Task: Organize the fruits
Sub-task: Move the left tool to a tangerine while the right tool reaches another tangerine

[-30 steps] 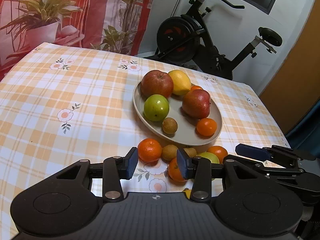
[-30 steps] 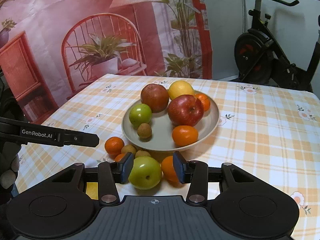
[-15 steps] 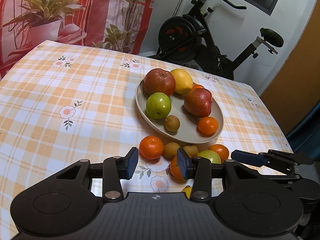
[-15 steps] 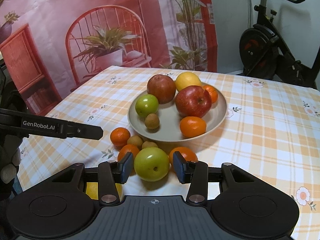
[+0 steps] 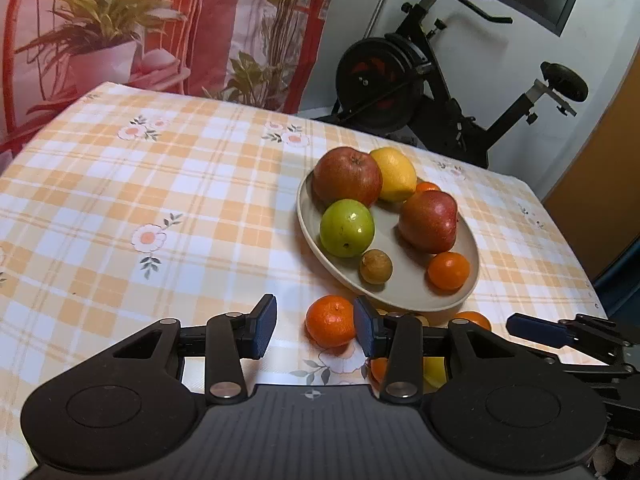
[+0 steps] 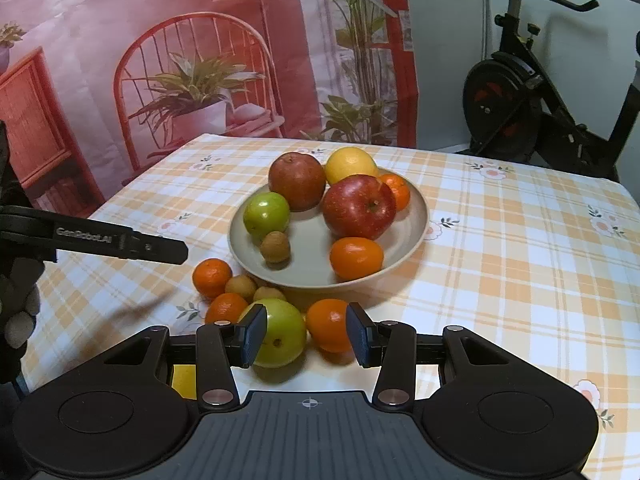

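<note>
The plate (image 6: 416, 216) sits mid-table (image 6: 520, 264), holding two red apples, a green apple (image 6: 267, 211), a lemon (image 6: 350, 165), tangerines and a small brown fruit; loose fruit clusters at its 7 o'clock; the left gripper (image 5: 315, 326) is spread, empty, near a tangerine (image 5: 330, 321); the right gripper (image 6: 306, 335), also spread, hovers above a loose green apple (image 6: 282, 334), gripping nothing.
</note>
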Motion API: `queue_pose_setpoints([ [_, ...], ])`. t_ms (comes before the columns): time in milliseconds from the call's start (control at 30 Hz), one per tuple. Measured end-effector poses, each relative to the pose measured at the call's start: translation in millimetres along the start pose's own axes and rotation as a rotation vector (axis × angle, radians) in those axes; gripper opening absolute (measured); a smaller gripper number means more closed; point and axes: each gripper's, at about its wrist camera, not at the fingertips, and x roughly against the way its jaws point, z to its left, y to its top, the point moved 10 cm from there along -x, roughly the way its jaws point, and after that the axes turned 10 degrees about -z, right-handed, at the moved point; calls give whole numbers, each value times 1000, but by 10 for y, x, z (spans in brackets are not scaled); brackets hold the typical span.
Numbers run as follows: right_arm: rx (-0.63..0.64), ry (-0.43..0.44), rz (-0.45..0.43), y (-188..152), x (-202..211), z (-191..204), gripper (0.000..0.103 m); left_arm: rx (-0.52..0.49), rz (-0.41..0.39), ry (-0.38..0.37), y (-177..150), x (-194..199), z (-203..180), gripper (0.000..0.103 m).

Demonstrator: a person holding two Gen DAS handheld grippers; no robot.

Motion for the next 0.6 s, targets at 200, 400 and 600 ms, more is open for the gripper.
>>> queue_pose_setpoints([
  [200, 1, 4, 4, -9, -24, -7, 41, 33, 24, -19, -53, -153, 7, 45],
  [400, 9, 9, 10, -21, -63, 24, 41, 45, 45, -28, -114, -221, 9, 47],
  [600, 12, -7, 8, -13, -71, -21, 41, 51, 46, -41, -112, -273, 4, 48],
])
